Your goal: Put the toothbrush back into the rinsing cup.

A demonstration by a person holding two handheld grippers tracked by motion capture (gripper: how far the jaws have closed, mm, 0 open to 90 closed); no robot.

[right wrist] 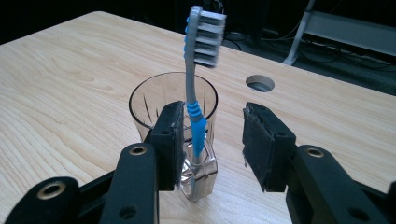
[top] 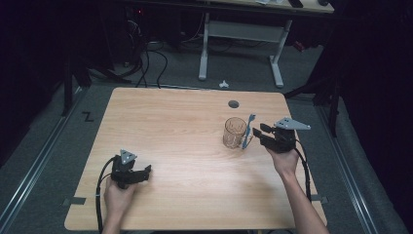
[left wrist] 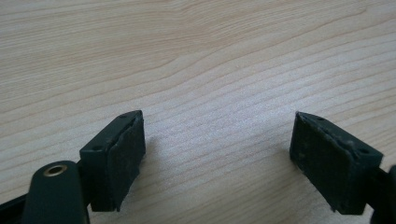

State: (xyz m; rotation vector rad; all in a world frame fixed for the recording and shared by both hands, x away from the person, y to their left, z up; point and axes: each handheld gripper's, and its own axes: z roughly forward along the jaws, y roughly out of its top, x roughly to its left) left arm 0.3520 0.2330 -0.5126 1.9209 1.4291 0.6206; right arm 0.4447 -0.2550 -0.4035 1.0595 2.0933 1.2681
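So the right hand-held gripper (right wrist: 212, 144) sat near the bench's (top: 185, 146) right edge, jaws apart around the upright blue-grey toothbrush (right wrist: 196, 93) leaning outside the clear glass tumbler (right wrist: 154, 105).

One glass (top: 235, 132); one toothbrush (top: 249, 130); two grippers, left (top: 144, 171) and right (top: 260, 130); one table (top: 185, 146).
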